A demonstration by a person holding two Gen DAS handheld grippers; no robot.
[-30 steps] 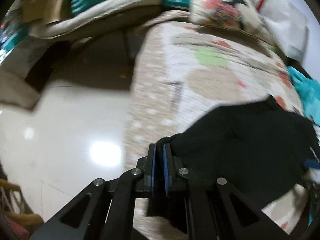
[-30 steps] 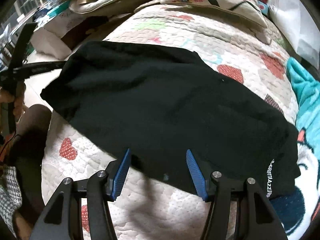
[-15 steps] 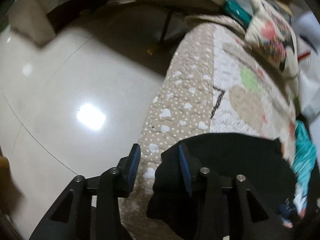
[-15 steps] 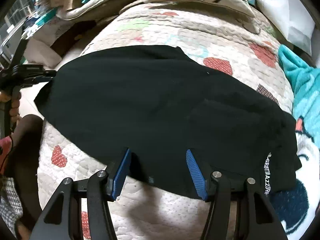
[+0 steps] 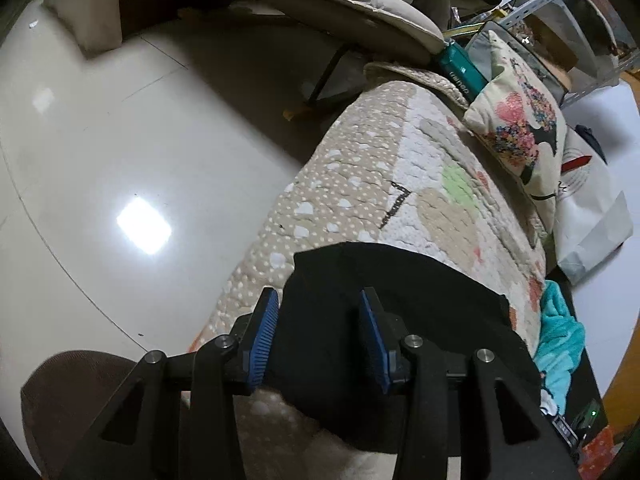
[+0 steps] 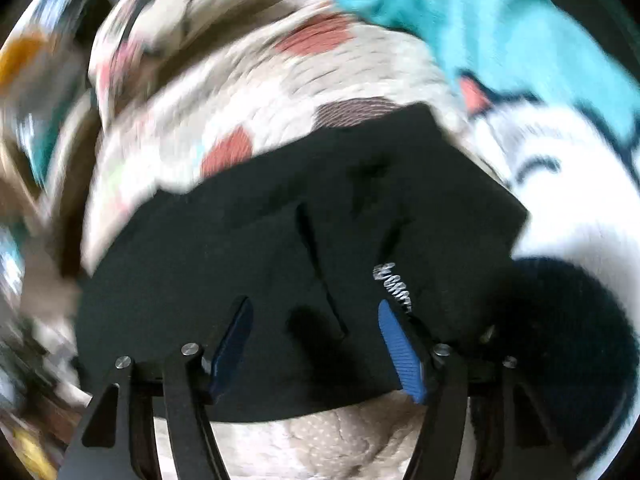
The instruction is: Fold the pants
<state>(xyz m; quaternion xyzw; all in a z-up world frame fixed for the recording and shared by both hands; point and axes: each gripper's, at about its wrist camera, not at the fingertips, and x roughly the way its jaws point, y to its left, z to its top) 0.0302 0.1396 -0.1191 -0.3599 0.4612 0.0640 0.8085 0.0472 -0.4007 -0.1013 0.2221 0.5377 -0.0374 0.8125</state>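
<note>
Black pants [image 5: 400, 320] edge under arms, both claws [image 5: 318, 334] [image 6: 316, 340] parted, empty, right just widening.

There is one pair of black cloth pants [image 5: 400, 312] right under the claw. Past the claw lie one patchwork quilt [image 5: 440, 208] and one flowery square pillow [image 5: 520, 128].

Black pants [image 5: 400, 312]; beige quilt [image 5: 360, 184] with white dots, red patches; teal blanket [image 6: 500, 32]; blue pads [image 5: 264, 336].
</note>
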